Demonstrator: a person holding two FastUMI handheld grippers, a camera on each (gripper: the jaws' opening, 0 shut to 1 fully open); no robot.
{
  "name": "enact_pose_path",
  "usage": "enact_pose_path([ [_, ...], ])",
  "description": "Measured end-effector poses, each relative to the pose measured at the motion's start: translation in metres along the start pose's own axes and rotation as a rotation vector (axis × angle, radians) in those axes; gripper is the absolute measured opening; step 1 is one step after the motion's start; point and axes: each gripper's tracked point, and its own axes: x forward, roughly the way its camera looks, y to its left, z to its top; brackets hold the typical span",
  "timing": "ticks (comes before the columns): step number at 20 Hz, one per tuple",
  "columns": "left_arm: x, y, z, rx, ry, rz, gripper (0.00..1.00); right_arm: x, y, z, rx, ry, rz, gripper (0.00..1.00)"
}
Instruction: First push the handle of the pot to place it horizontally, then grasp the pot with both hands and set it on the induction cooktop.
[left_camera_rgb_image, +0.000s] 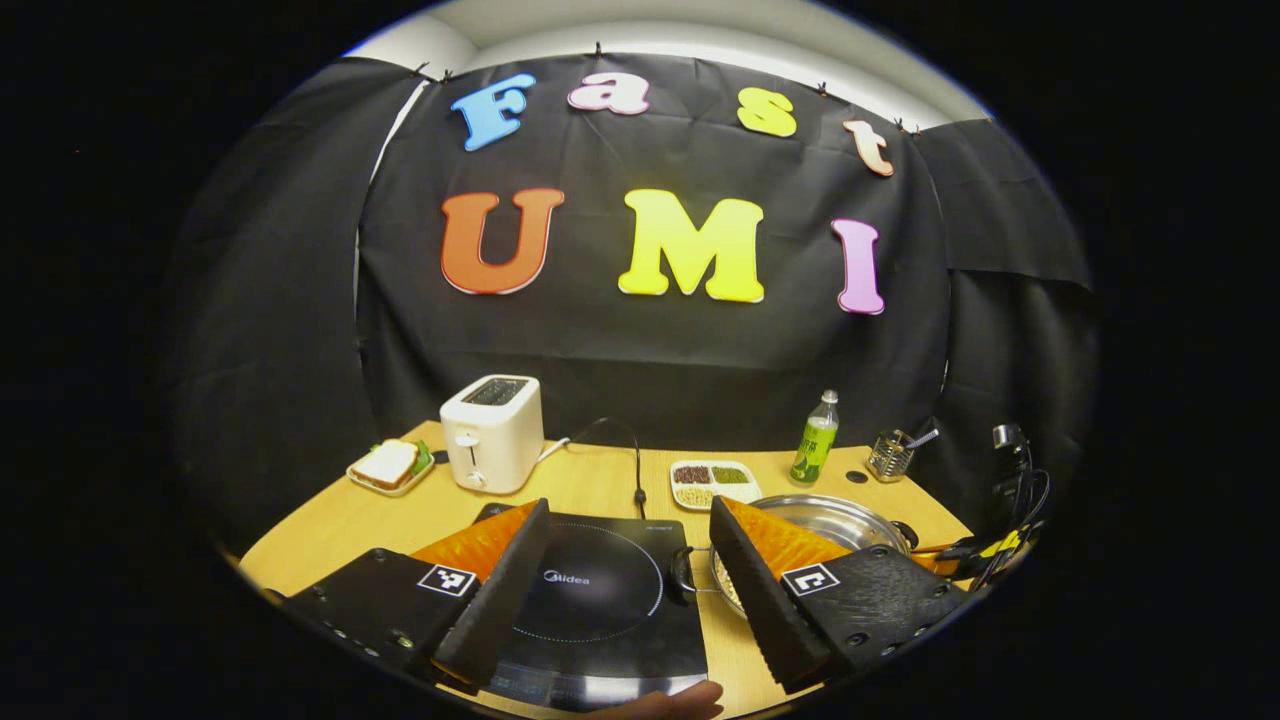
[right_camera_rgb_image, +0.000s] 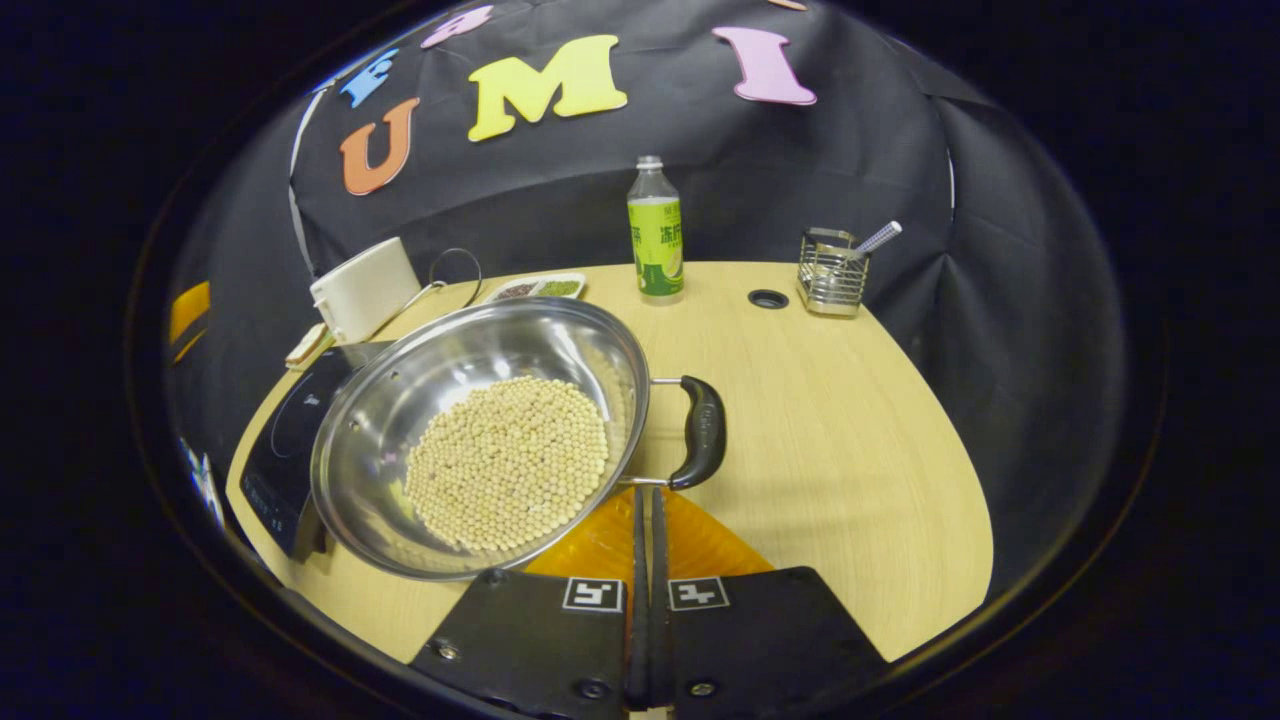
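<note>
A steel pot (right_camera_rgb_image: 400, 400) holding pale beans (right_camera_rgb_image: 510, 460) sits on the wooden table (right_camera_rgb_image: 850, 450), right of the black induction cooktop (right_camera_rgb_image: 290, 430). Its black side handle (right_camera_rgb_image: 703, 430) points toward the table's right. My right gripper (right_camera_rgb_image: 647, 495) is shut, with its fingertips just below the handle's near end; I cannot tell if they touch. My left gripper (left_camera_rgb_image: 630, 510) is open wide above the cooktop (left_camera_rgb_image: 600, 590), holding nothing. In the left gripper view the pot (left_camera_rgb_image: 830, 518) lies behind the right finger, and its other handle (left_camera_rgb_image: 683, 570) shows at the cooktop's edge.
At the back stand a white toaster (left_camera_rgb_image: 492, 432), a sandwich plate (left_camera_rgb_image: 388, 467), a divided tray of grains (left_camera_rgb_image: 713, 482), a green bottle (right_camera_rgb_image: 655, 235) and a wire utensil holder (right_camera_rgb_image: 833, 270). A cable hole (right_camera_rgb_image: 767, 298) is in the tabletop. A hand (left_camera_rgb_image: 670, 703) shows at the near edge.
</note>
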Motion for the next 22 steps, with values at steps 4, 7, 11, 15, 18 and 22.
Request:
enact_pose_path([
  [4,0.023,-0.008,-0.029,-0.019,0.090,-0.016,0.95,-0.015,0.005,0.023,-0.022,-0.091,-0.003,0.04],
  [7,0.039,-0.014,-0.047,-0.018,0.146,-0.028,0.95,-0.026,0.004,0.045,-0.057,-0.175,-0.037,0.22],
  [11,0.057,-0.033,-0.071,-0.023,0.208,-0.068,0.95,-0.018,-0.003,0.056,-0.060,-0.202,-0.106,1.00],
  [15,0.077,-0.044,-0.096,-0.021,0.281,-0.089,0.95,0.006,0.003,0.052,-0.018,-0.159,-0.090,1.00],
  [18,0.091,-0.049,-0.112,-0.023,0.327,-0.098,0.95,0.017,-0.003,0.049,0.015,-0.154,-0.112,1.00],
  [22,0.106,-0.053,-0.128,-0.032,0.378,-0.098,0.95,0.031,-0.010,0.044,0.021,-0.143,-0.128,1.00],
])
